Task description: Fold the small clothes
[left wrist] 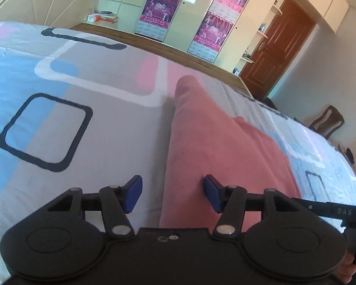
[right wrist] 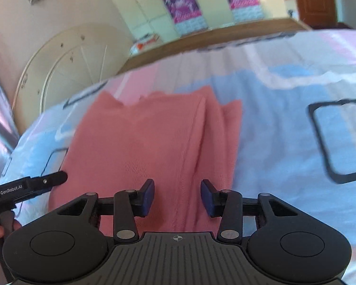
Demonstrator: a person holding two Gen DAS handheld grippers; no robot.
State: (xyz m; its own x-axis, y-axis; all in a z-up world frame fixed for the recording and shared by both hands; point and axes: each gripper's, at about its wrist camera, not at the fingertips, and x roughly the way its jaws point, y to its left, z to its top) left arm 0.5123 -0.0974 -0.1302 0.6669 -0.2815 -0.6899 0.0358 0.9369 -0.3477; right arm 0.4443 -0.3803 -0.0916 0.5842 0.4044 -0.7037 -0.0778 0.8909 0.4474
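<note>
Patterned bedsheet [left wrist: 87, 128] — ribbed pink garment [right wrist: 140, 147] (folded)

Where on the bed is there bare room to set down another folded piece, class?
Bare sheet lies left of the pink garment, around the dark square outline, and right of it in the right wrist view, toward another dark square. The crowded spot is the garment's near edge, under both open grippers.

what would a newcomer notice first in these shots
The salmon-pink knit garment grabs the eye, lying partly folded on a bedspread patterned with blue, grey and pink blocks. Both blue-padded claws hang open just above it, the left claw over its edge, the right claw over its middle.
</note>
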